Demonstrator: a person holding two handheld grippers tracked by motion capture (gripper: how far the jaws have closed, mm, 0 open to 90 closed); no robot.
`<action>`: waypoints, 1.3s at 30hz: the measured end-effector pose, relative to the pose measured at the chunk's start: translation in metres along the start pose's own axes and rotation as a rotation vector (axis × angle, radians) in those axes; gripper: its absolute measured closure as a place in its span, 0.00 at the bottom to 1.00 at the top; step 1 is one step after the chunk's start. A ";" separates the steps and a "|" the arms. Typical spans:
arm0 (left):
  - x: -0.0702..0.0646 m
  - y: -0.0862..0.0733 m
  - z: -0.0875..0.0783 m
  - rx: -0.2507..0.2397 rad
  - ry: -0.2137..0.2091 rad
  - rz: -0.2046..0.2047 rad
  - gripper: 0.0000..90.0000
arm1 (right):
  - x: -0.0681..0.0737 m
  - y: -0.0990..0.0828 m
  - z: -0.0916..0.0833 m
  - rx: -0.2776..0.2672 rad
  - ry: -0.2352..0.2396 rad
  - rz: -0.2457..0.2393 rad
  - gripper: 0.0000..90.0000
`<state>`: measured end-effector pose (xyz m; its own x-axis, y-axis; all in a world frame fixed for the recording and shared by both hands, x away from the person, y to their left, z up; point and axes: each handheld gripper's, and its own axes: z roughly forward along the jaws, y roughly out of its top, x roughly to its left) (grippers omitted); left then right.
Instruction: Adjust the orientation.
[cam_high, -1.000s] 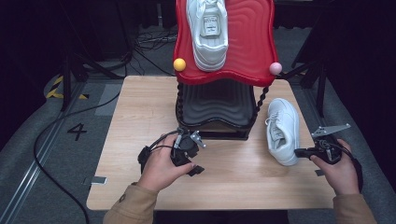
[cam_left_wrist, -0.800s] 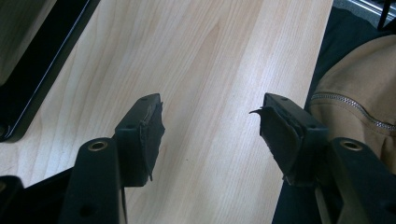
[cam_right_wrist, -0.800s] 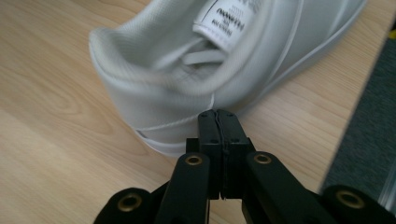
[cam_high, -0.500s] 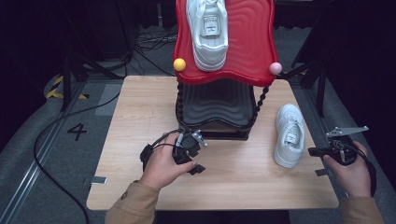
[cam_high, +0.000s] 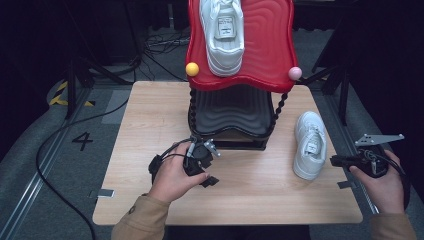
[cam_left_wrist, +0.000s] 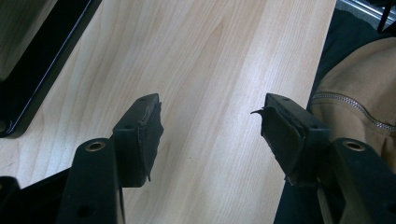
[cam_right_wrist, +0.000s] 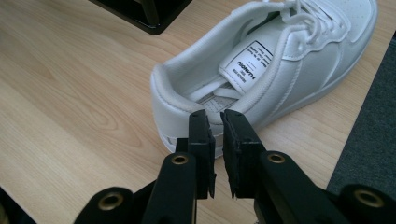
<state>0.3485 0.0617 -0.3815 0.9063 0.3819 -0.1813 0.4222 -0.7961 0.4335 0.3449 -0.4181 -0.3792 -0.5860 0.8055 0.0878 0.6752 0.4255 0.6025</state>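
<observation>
A white sneaker (cam_high: 310, 145) lies on the right side of the wooden table (cam_high: 150, 115), toe pointing away; its heel and tongue label (cam_right_wrist: 280, 70) show in the right gripper view. My right gripper (cam_high: 334, 161) (cam_right_wrist: 218, 126) sits just short of the heel, jaws shut with only a thin gap and nothing between them. A second white sneaker (cam_high: 222, 35) rests on the red wavy top shelf (cam_high: 270, 45) of the rack. My left gripper (cam_high: 202, 162) (cam_left_wrist: 210, 126) is held low over bare table in front of the rack, open and empty.
The rack's black lower shelf (cam_high: 232, 112) stands at the table's middle back, with twisted black posts and a yellow ball (cam_high: 192, 69) and a pink ball (cam_high: 295, 73) at the red shelf's corners. Cables run over the grey floor (cam_high: 60, 165) at left. A tan sleeve (cam_left_wrist: 355, 102) is near the left gripper.
The table sneaker has shifted a little to the right and straightened. My right gripper has drawn back off its heel toward the table's right edge. The left gripper has barely moved.
</observation>
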 end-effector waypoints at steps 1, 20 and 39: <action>0.000 0.000 0.000 0.000 0.000 -0.001 0.43 | 0.001 0.001 0.000 -0.003 0.001 -0.005 0.90; 0.007 -0.011 -0.004 0.001 -0.002 -0.031 0.43 | 0.018 0.041 0.015 0.153 0.056 -0.206 0.81; 0.009 -0.015 -0.006 -0.006 -0.011 -0.033 0.43 | 0.016 0.060 0.070 0.363 0.158 -0.246 0.71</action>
<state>0.3504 0.0798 -0.3847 0.8920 0.4026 -0.2054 0.4518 -0.7805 0.4320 0.4074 -0.3507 -0.3967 -0.7904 0.6020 0.1135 0.6043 0.7357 0.3060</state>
